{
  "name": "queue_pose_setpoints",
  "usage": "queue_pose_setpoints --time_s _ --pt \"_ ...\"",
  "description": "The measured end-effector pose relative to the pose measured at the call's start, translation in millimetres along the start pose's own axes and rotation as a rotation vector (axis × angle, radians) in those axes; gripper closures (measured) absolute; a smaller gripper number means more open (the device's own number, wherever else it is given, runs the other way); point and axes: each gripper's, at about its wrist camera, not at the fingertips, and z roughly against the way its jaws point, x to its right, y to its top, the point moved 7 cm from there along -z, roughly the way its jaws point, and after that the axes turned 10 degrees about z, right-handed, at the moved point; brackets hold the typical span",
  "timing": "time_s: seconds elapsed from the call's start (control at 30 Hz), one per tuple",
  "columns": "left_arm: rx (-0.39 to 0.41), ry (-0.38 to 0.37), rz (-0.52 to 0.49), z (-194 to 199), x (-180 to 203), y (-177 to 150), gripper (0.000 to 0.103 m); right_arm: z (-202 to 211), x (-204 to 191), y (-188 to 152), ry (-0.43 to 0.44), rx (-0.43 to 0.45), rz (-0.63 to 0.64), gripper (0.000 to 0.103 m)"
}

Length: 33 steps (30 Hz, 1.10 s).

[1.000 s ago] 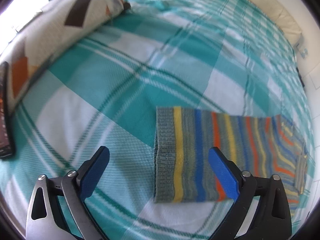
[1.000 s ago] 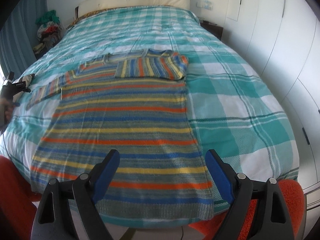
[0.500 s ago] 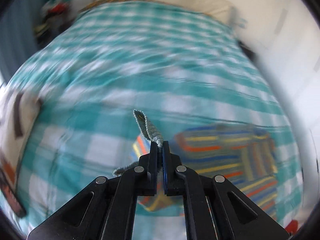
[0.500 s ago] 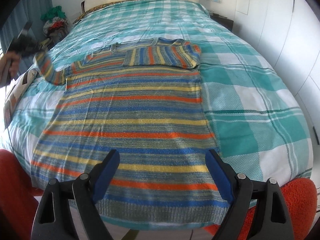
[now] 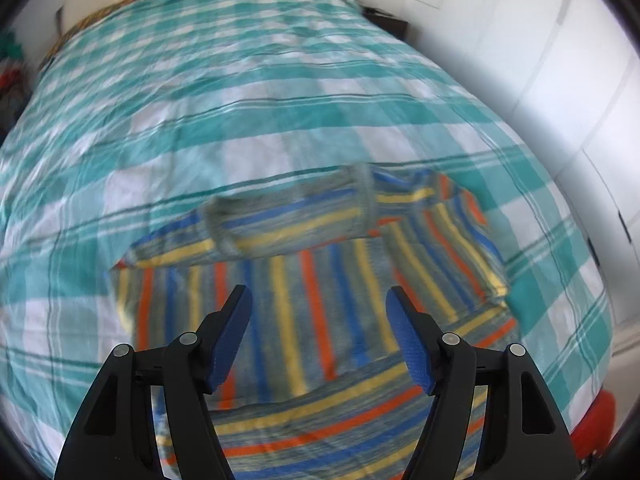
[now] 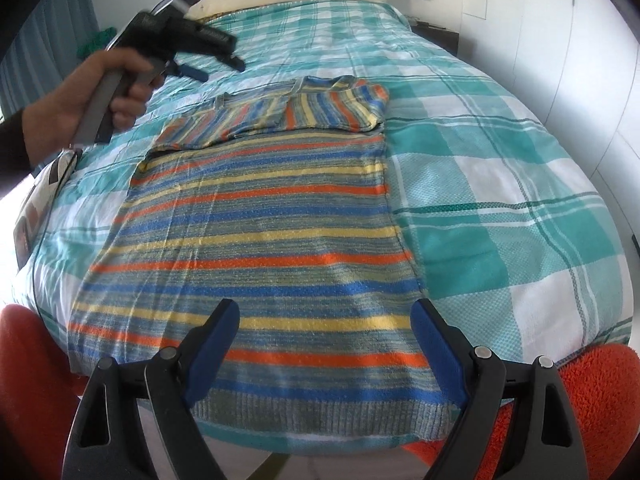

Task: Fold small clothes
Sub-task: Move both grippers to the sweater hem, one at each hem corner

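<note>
I find no legible text, label, brand, number or sign on anything before my tongs in either view.

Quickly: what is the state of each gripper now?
Left gripper: jaws opening, nothing between them, above the striped sweater.
Right gripper: open, holding nothing.

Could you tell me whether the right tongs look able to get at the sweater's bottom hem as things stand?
Probably yes: the right tongs hang open just above the hem of the striped sweater, with nothing lying between them and that edge.
</note>
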Motion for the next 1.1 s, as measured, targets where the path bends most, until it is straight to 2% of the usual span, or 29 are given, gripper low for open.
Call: queue_pose_setpoints --time_s 0.13,0.23,0.4,0.43,0.47,0.5,0.6,0.7,0.77,0.83,0.97,1.0,1.07,1.1 --pt "0.017 0.058 0.187 1 -81 21 0.032 -10 9 -6 0.011 -0.03 -0.03 0.016" --pt "-0.017 0.062 0.308 -9 -130 16 0.033 -18 10 -8 0.024 -0.05 -0.046 0.016" --pt "-0.143 0.045 0.343 -51 -138 -12 0.034 -25 -1 -9 0.03 -0.067 -0.007 0.016" --pt "-0.161 0.046 0.347 -58 -138 -19 0.057 -26 -2 -10 0.03 -0.071 -0.001 0.016" --pt "-0.168 0.049 0.345 -64 -136 -25 0.091 -28 -4 -10 0.03 -0.077 0.006 0.016" --pt "-0.175 0.08 0.331 -67 -136 -28 0.098 -30 -6 -11 0.029 -0.084 0.012 0.016" --pt "-0.086 0.159 0.269 -53 -143 -22 0.099 -32 -7 -11 0.027 -0.091 0.016 0.016" --pt "-0.118 0.173 0.275 -57 -156 -27 0.097 -33 -6 -12 0.018 -0.089 0.015 0.016" --pt "-0.131 0.193 0.234 -56 -154 -33 0.088 -37 -6 -13 0.027 -0.101 0.009 0.016" --pt "-0.085 0.214 0.228 -41 -152 -33 0.061 -39 -6 -13 0.04 -0.108 0.003 0.016" --pt "0.084 0.132 0.181 2 -122 -29 0.058 -37 -9 -11 0.043 -0.094 0.013 0.016" --pt "0.1 0.109 0.15 6 -111 -32 0.059 -37 -9 -12 0.044 -0.096 0.015 0.016" --pt "0.082 0.087 0.08 2 -95 -44 0.082 -39 -10 -13 0.047 -0.102 0.016 0.016" --pt "0.029 0.116 0.028 -10 -90 -59 0.1 -39 -11 -13 0.049 -0.106 0.016 0.016"
